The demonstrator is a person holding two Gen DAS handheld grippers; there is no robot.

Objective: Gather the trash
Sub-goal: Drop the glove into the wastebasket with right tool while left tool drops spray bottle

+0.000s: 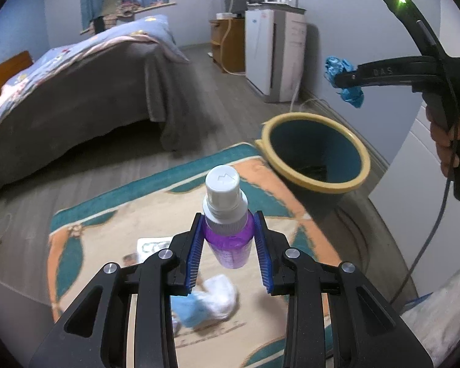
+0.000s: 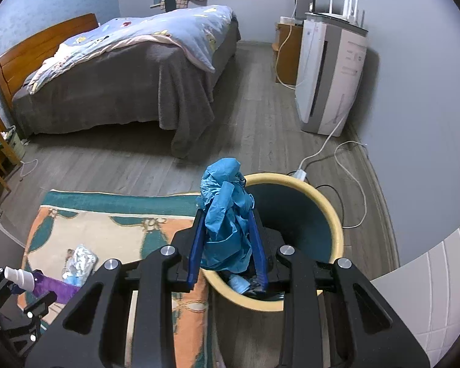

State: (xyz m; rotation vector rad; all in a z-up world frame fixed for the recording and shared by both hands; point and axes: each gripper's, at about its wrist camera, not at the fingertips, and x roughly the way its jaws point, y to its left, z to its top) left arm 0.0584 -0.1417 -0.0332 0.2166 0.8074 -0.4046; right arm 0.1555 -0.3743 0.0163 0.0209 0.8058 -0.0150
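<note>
Your right tool grips blue plastic over the bin, lower center, ready to drop; left tool clamps a bottle.

A bed with grey cover stands on grey plank floor beside pale walls.

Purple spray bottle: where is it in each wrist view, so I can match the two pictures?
Left wrist view: purple spray bottle sits at bottom centre, upright, clamped between the left gripper's blue pads, white cap uppermost.
Right wrist view: it shows at the bottom-left edge, lying sideways in the picture, white cap pointing left.
Shared landmark: the yellow-rimmed bin, right of the patterned rug in both.
</note>
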